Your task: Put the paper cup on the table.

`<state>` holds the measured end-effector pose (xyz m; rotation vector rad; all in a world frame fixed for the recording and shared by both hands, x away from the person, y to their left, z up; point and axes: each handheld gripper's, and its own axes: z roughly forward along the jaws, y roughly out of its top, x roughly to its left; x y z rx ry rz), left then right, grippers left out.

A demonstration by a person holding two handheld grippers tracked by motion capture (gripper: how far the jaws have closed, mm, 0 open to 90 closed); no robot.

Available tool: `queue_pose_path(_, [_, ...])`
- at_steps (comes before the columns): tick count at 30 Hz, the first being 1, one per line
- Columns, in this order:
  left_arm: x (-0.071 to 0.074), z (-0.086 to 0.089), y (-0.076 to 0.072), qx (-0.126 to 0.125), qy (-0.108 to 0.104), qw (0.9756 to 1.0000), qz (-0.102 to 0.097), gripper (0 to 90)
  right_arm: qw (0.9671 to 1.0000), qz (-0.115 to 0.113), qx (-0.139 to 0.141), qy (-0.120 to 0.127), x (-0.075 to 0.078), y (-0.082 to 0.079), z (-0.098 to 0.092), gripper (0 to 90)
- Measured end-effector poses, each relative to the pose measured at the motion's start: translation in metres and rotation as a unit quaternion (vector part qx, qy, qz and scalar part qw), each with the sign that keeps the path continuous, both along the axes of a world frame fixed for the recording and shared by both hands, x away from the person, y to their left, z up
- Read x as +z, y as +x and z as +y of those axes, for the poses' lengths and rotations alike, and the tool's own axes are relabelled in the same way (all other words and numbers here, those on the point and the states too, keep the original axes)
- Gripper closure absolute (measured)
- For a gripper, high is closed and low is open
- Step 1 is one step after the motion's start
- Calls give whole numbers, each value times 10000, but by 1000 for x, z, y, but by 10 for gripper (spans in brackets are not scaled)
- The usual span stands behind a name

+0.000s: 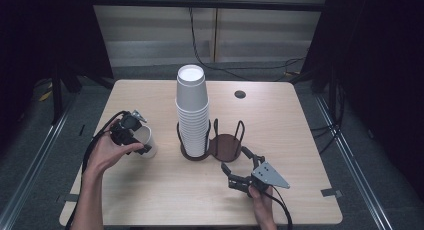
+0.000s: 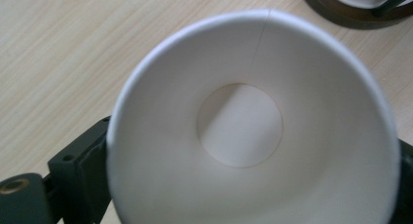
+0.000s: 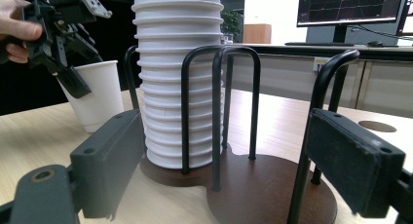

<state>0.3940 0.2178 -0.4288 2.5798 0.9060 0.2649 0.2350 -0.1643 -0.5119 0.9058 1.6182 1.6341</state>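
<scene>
Right gripper (image 1: 239, 166), wooden table (image 1: 160, 190), dark room

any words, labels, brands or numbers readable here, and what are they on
No readable text anywhere.
Single paper cup held in the left hand-held gripper: plain white, no print.
Stack of cups in the wooden holder: plain white.
Monitor in the right gripper view: shows lines and a graphic, too small and blurred to read.
Right hand-held gripper: no marking to be made out.
</scene>
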Motion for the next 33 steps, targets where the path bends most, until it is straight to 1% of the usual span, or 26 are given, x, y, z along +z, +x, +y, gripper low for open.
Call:
queue_pose_path(2, [-1, 0, 1, 41, 5, 10000, -46, 55, 10000, -7, 0, 5, 0, 0, 0, 135])
queue_pose_path(3, [-2, -1, 1, 96, -44, 9999, -31, 57, 10000, 3, 3, 3, 0, 0, 0, 135])
queue_pose_path(4, [-2, 0, 2, 104, 3, 9999, -52, 57, 10000, -3, 3, 0, 0, 0, 0, 135])
queue_pose_path(5, [-2, 0, 2, 104, 3, 9999, -52, 62, 10000, -3, 3, 0, 0, 0, 0, 135])
queue_pose_path(6, [-4, 0, 2, 135, -79, 9999, -64, 64, 10000, 3, 7, 2, 0, 0, 0, 136])
queue_pose_path(7, [-4, 0, 2, 135, -79, 9999, -64, 65, 10000, 3, 7, 2, 0, 0, 0, 136])
queue_pose_path(8, [-8, 0, 2, 165, -96, 9998, -61, 76, 10000, 3, 7, 2, 0, 0, 0, 135])
queue_pose_path(9, [-9, 1, 1, 141, -132, 9997, -155, 76, 10000, -1, 6, 1, 0, 0, 0, 136])
queue_pose_path(10, [-9, 1, 0, 94, -125, 9997, -210, 76, 10000, -2, 9, 1, 0, 0, 0, 135])
queue_pose_path(12, [-11, 2, -2, 103, -189, 9993, -299, 76, 10000, 4, 9, 3, 0, 0, 0, 132])
queue_pose_path(14, [-11, 2, -3, 102, -207, 9993, -290, 76, 10000, -2, 5, 2, 0, 0, 0, 133])
queue_pose_path(16, [-14, 3, -4, 94, -317, 9988, -374, 76, 10000, -7, 13, 6, 0, 0, 0, 132])
queue_pose_path(17, [-14, 3, -5, 61, -313, 9989, -352, 76, 10000, -3, 7, 3, 0, 0, 0, 132])
queue_pose_path(19, [-14, 3, -6, 84, -352, 9986, -373, 76, 10000, -15, 12, -4, 0, 0, 0, 133])
queue_pose_path(20, [-16, 5, -8, 77, -380, 9982, -461, 76, 10000, 0, 19, 2, 0, 0, 0, 134])
queue_pose_path(21, [-16, 5, -8, 77, -380, 9982, -461, 76, 10000, 0, 19, 2, 0, 0, 0, 134])
queue_pose_path(22, [-17, 7, -7, 60, -460, 9980, -432, 75, 10000, -1, 28, 3, 0, 0, 0, 135])
queue_pose_path(23, [-18, 8, -7, 60, -494, 9978, -433, 77, 10000, -10, 36, 1, 0, 0, 0, 135])
queue_pose_path(24, [-20, 8, -7, 59, -489, 9979, -417, 79, 10000, -1, 35, 5, 0, 0, 0, 135])
queue_pose_path(25, [-21, 8, -7, 37, -520, 9980, -359, 89, 10000, -3, 35, 3, 0, 0, 0, 135])
queue_pose_path(26, [-22, 8, -8, 23, -520, 9978, -403, 107, 10000, -3, 36, 3, 0, 0, 0, 135])
queue_pose_path(27, [-22, 8, -8, 23, -520, 9978, -403, 101, 10000, -3, 34, 5, 0, 0, 0, 135])
queue_pose_path(28, [-24, 7, -10, 6, -455, 9977, -507, 95, 10000, -2, 35, 5, 0, 0, 0, 135])
queue_pose_path(31, [-24, 8, -10, -13, -448, 9976, -536, 92, 10000, -3, 34, 5, 0, 0, 0, 135])
queue_pose_path(33, [-26, 10, -12, 69, -488, 9968, -633, 92, 10000, -2, 35, 5, 0, 0, 0, 135])
